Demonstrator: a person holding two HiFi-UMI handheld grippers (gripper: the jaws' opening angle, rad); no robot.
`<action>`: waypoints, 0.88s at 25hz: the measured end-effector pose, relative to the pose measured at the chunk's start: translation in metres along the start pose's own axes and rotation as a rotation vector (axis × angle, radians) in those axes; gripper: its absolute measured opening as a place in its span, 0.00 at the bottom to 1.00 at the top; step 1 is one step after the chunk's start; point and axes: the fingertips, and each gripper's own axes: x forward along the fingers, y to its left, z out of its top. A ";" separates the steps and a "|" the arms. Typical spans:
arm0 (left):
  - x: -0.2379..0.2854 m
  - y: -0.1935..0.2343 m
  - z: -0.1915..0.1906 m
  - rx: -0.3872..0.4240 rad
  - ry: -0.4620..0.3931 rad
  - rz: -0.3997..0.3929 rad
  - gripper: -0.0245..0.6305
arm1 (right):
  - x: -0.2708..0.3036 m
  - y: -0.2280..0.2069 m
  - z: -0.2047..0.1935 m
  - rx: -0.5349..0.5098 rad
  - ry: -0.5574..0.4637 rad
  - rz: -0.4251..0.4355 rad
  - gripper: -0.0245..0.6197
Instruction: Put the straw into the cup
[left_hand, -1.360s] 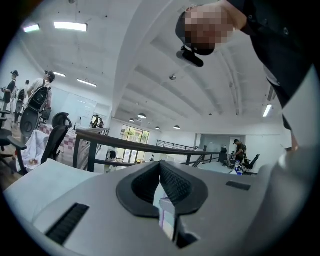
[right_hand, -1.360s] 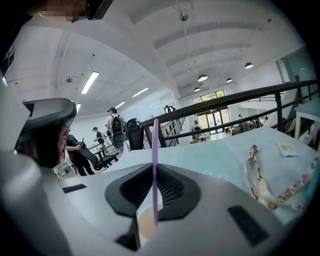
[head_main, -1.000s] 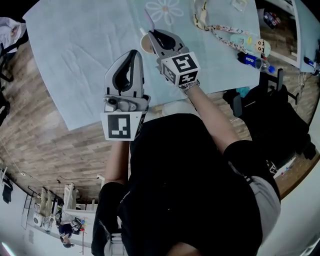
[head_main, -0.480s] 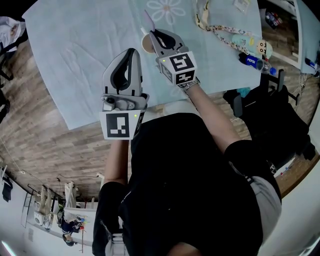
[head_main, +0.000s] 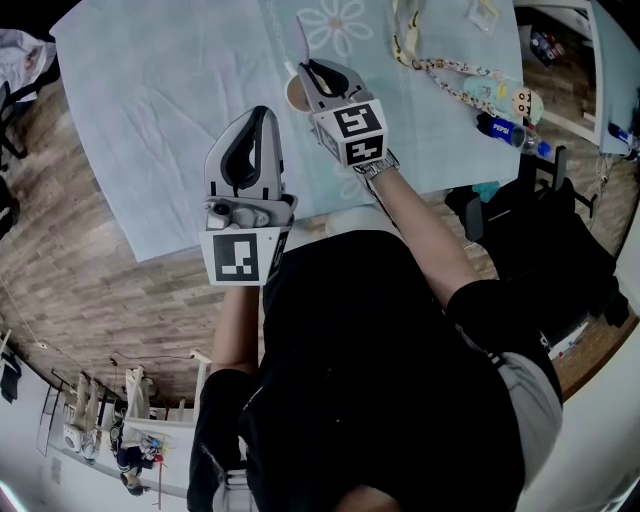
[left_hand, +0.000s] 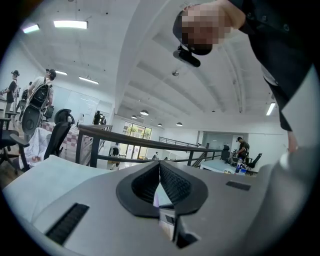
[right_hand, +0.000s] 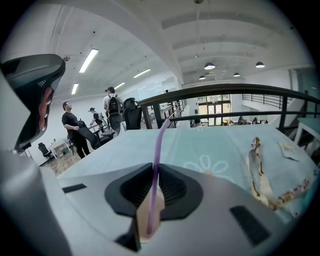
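**Pale-clothed bench with the straw held at the cup mouth: hazards of the release**

Bench (head_main: 150, 90), draped in a light blue cloth, carries the cup (head_main: 293, 93) directly beneath the tips of the right tongs (head_main: 305, 68). These tongs are pinching the purple straw (right_hand: 156, 150), which stands nearly upright between them. Its lower end shows against the beige cup mouth, though whether it is already inside cannot be told. The left tongs (head_main: 262, 112), pressed together on nothing, hang to the left of the right pair and nearer the person, apart from the cup.

Likely failures: letting go while the straw leans could send it over the rim onto the cloth. Pushing down off-centre could topple the cup, which looks light and which nothing steadies. So slim a straw may also slide in the pinch.

Surroundings: a printed lanyard (head_main: 450, 65) and a small bottle (head_main: 505, 125) lie to the right of the right tongs, well apart from them. A flower print (head_main: 335, 22) on the cloth lies beyond their tips. Nothing stands between straw and cup
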 end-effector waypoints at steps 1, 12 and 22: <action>0.000 0.000 0.000 0.000 -0.001 0.001 0.06 | 0.000 0.000 0.001 -0.002 0.002 0.002 0.09; -0.012 -0.001 0.003 0.007 -0.008 0.003 0.06 | -0.016 0.002 0.012 0.017 -0.026 -0.013 0.27; -0.035 -0.014 0.016 0.015 -0.030 -0.047 0.06 | -0.087 0.034 0.067 0.023 -0.212 -0.017 0.11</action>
